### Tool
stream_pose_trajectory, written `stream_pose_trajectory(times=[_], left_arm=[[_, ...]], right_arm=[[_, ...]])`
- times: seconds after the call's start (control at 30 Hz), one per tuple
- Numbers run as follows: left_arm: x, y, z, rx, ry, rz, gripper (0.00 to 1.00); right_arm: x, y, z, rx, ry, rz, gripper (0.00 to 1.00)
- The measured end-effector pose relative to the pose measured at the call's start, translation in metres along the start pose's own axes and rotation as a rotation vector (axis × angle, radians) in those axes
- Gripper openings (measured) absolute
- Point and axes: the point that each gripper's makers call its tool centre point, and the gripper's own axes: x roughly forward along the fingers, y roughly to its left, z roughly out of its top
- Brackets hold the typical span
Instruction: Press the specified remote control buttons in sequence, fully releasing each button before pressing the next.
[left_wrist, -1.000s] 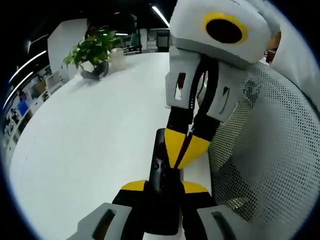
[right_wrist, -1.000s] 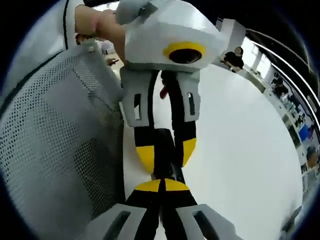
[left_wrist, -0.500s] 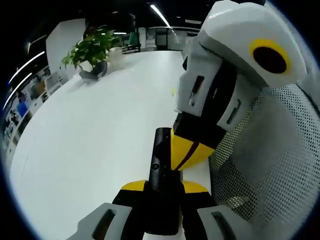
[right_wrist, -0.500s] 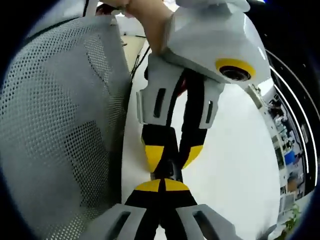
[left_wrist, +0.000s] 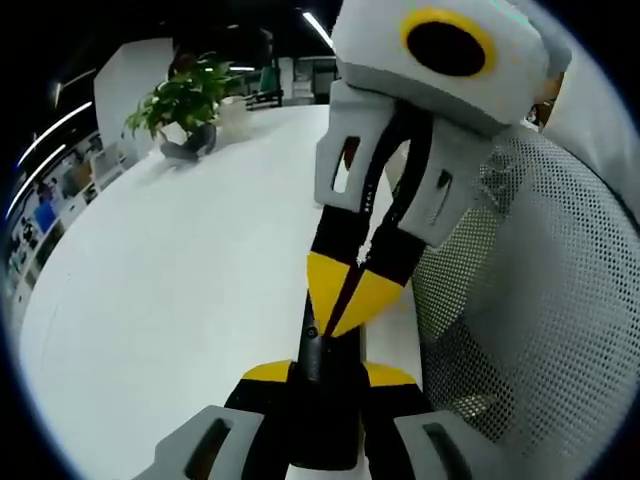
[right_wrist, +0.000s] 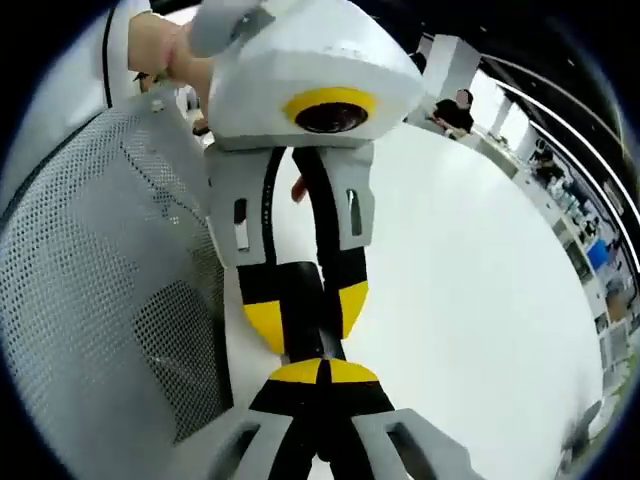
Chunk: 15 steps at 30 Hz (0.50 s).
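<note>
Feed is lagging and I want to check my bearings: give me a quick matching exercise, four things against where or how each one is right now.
Things:
1. remote control
2. right gripper
3. potted plant
4. mesh chair back

States:
A. far end of the white table
B. shut, tips down on the remote
C. clamped between the left gripper's jaws
D. beside the table edge

Pairs: 1-C, 2-B, 3-A, 4-D

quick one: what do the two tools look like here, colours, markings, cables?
Both match. In the left gripper view the right tool has a white housing with a yellow-ringed round lens, grey slotted side plates, black arms ending in yellow tips, and a dark cable running down between the plates. The left tool shows the same yellow-on-black tips over grey slotted plates. A white sleeve shows behind.
</note>
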Motion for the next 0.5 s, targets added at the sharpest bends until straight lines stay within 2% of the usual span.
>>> stream_pose_trajectory(times=[0.03, 0.13, 0.23, 0.33, 0.37, 0.47, 0.5], left_arm=[[0.0001, 0.0, -0.0002, 0.0, 0.001, 0.0, 0.24], [0.0005, -0.0002, -0.0004, 0.0, 0.001, 0.0, 0.24], [0.0008, -0.0003, -0.0005, -0.001, 0.0, -0.002, 0.24], [0.0007, -0.0004, -0.0006, -0.001, -0.014, -0.003, 0.24], [0.0008, -0.0005, -0.0006, -0.001, -0.016, -0.003, 0.24], [0.0009, -0.0005, -0.0003, 0.0, -0.017, -0.004, 0.24], [0.001, -0.0006, -0.0002, 0.0, -0.016, -0.004, 0.24]], right_arm=[[-0.0019, 0.0022, -0.0031, 0.001, 0.026, 0.022, 0.0], [-0.0008, 0.0055, -0.0029, -0.02, 0.043, 0.032, 0.0], [0.0, 0.0062, -0.0021, -0.077, 0.043, 0.015, 0.0], [0.0005, 0.0065, -0.0025, -0.096, 0.053, 0.001, 0.0], [0.0001, 0.0052, -0.0027, -0.083, 0.053, 0.004, 0.0], [-0.0012, 0.0041, -0.0019, 0.101, 0.015, 0.062, 0.0], [-0.0015, 0.0038, -0.0015, 0.134, 0.002, 0.083, 0.0]])
